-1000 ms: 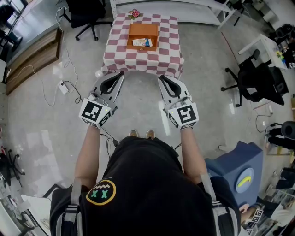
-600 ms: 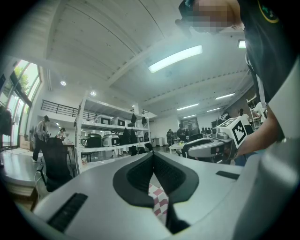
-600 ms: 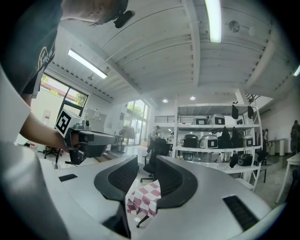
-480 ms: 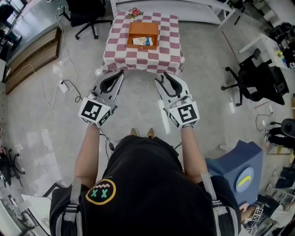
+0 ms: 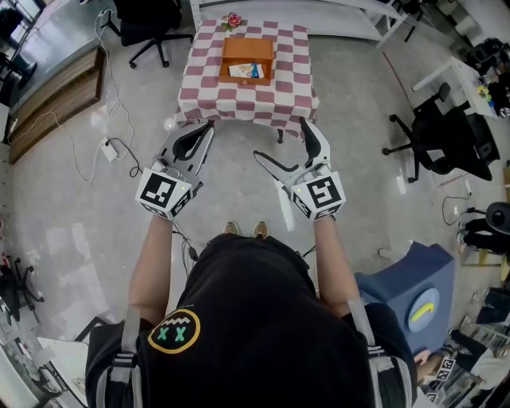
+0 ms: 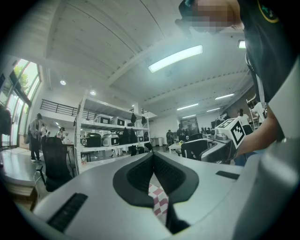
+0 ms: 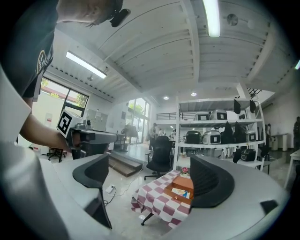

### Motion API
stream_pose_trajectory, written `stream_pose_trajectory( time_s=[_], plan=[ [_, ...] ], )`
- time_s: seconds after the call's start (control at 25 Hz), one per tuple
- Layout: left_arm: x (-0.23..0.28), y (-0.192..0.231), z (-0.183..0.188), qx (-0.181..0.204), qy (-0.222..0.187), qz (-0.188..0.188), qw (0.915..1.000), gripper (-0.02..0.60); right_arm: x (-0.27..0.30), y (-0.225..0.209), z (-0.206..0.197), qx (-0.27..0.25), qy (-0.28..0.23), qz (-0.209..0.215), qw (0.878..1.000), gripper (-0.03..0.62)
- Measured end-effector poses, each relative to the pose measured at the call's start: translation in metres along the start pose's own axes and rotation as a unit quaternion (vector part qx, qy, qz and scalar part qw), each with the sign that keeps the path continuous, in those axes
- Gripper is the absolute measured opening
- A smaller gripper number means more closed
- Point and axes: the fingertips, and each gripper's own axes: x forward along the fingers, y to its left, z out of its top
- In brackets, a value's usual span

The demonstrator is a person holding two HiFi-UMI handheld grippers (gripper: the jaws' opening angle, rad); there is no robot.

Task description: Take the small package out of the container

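Note:
An orange open-top container (image 5: 247,61) stands on a small table with a red-and-white checked cloth (image 5: 280,89), well ahead of both grippers. A small white and blue package (image 5: 245,72) lies inside it. In the right gripper view the container (image 7: 183,186) and package (image 7: 181,192) show between the jaws, far off. My right gripper (image 5: 280,139) is held level over the floor. Its jaws have just been opening and stand wide apart with nothing between them. My left gripper (image 5: 209,127) is shut and empty, beside the right one and short of the table.
A small flower pot (image 5: 232,22) sits at the table's far edge. Black office chairs (image 5: 151,24) stand behind the table and at the right (image 5: 434,151). A cable and power strip (image 5: 107,147) lie on the floor at left. A blue bin (image 5: 414,295) stands at my right.
The right gripper's jaws have swung from shut to wide open. The left gripper and both hands have stayed where they were.

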Motion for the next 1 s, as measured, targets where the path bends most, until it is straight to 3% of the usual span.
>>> stream_pose_trajectory(
  time_s=[0.12, 0.64, 1.0],
  plan=[
    [0.001, 0.002, 0.0, 0.0, 0.0, 0.0, 1.0, 0.017, 0.003, 0.0, -0.004, 0.004, 0.006, -0.001, 1.0, 0.594],
    [0.008, 0.001, -0.001, 0.001, 0.004, 0.003, 1.0, 0.017, 0.004, -0.006, -0.012, -0.001, 0.014, -0.002, 1.0, 0.595],
    [0.027, -0.026, 0.004, 0.01, 0.009, 0.017, 0.9998, 0.017, -0.016, -0.025, -0.014, -0.005, 0.005, 0.014, 1.0, 0.595]
  ],
)
